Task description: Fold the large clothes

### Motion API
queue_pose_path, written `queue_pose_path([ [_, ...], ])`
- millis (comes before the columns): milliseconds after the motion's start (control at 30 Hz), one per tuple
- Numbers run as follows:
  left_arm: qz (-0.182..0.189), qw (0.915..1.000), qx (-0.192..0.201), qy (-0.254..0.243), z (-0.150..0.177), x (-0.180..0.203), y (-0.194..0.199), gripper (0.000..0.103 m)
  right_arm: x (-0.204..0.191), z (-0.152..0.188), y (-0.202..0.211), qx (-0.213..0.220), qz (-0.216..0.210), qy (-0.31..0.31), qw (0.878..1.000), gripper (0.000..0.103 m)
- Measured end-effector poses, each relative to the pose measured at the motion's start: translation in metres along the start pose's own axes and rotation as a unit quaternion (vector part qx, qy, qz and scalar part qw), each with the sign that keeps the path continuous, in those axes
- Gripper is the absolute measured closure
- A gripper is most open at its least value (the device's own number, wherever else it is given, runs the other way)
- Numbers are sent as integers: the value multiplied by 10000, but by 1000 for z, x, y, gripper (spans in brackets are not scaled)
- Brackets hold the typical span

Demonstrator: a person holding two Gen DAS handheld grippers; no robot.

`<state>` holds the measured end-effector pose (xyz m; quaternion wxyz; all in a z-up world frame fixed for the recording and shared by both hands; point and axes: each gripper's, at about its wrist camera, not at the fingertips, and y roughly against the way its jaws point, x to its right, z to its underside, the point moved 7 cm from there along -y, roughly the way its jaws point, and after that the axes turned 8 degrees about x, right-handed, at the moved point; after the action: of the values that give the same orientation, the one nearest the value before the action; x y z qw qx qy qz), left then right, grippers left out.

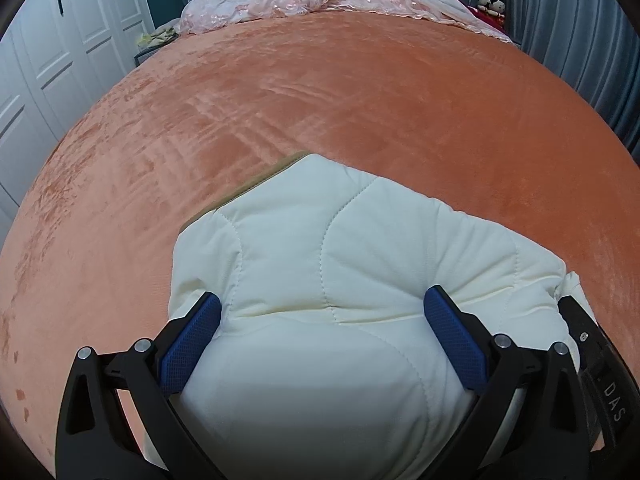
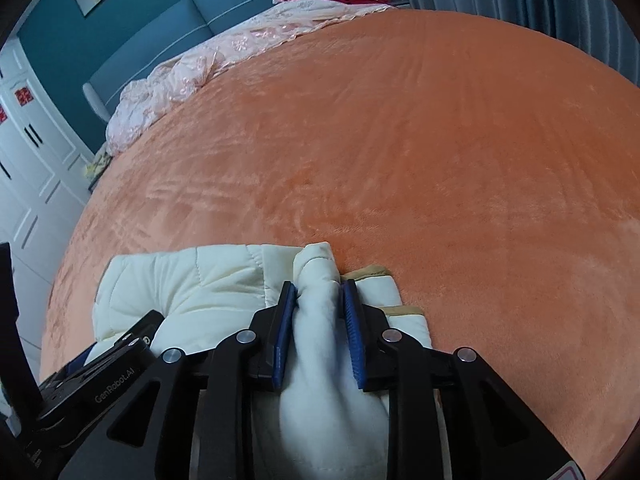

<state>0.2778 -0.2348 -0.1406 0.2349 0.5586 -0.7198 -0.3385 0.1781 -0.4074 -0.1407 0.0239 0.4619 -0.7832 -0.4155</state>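
Note:
A cream quilted jacket (image 1: pixel 340 248) with tan trim lies bunched on the orange bedspread (image 1: pixel 320 100). My left gripper (image 1: pixel 322 308) has its jaws wide apart with a thick fold of the jacket between the blue pads. In the right wrist view the jacket (image 2: pixel 188 280) lies at the near edge of the bed. My right gripper (image 2: pixel 319 286) is shut on a bunched fold of the jacket. The left gripper's body (image 2: pixel 120 360) shows at lower left in the right wrist view.
A pink embroidered quilt (image 1: pixel 320 0) is heaped at the head of the bed against a blue headboard (image 2: pixel 240 12). White wardrobe doors (image 1: pixel 52 60) stand on the left. Grey curtains (image 1: pixel 580 40) hang on the right. Plush toys (image 1: pixel 492 2) sit by the headboard.

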Motion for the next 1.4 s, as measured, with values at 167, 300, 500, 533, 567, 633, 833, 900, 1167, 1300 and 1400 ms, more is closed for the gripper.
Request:
queue_pose_path([
  [167, 139, 9994, -108, 296, -2, -27, 40, 5, 21, -9, 50, 362, 246, -508, 9978, 44],
  [300, 529, 9943, -485, 783, 21, -60, 70, 5, 26, 9, 76, -86, -72, -371, 9992, 42],
  [500, 1001, 9830, -926, 1229, 61, -90, 91, 5, 38, 38, 99, -645, -441, -498, 9957, 35],
  [533, 1111, 9801, -995, 1307, 67, -91, 92, 5, 40, 44, 100, -734, -564, -668, 9935, 35],
  [567, 1230, 9767, -1076, 1391, 73, -91, 94, 5, 41, 47, 100, -845, -721, -829, 9904, 35],
  [633, 1400, 9707, -1202, 1543, 84, -91, 95, 5, 43, 57, 99, -1073, -997, -1148, 9825, 34],
  [833, 1761, 9556, -1395, 1907, 99, -83, 91, 5, 48, 77, 87, -1385, -1404, -1710, 9653, 28],
  [900, 1833, 9529, -1421, 1953, 100, -78, 88, 5, 49, 84, 81, -1455, -1529, -1974, 9573, 28],
  [1167, 1636, 9683, -1182, 1474, 88, -58, 93, 6, 31, 79, 78, -1364, -1554, -1717, 9632, 44],
  [1300, 1544, 9779, -887, 1095, 77, -52, 112, 22, 21, 71, 91, -1195, -1490, -1389, 9717, 62],
  [1400, 1514, 9839, -602, 738, 64, -49, 131, 32, 11, 62, 103, -999, -1365, -1079, 9797, 65],
])
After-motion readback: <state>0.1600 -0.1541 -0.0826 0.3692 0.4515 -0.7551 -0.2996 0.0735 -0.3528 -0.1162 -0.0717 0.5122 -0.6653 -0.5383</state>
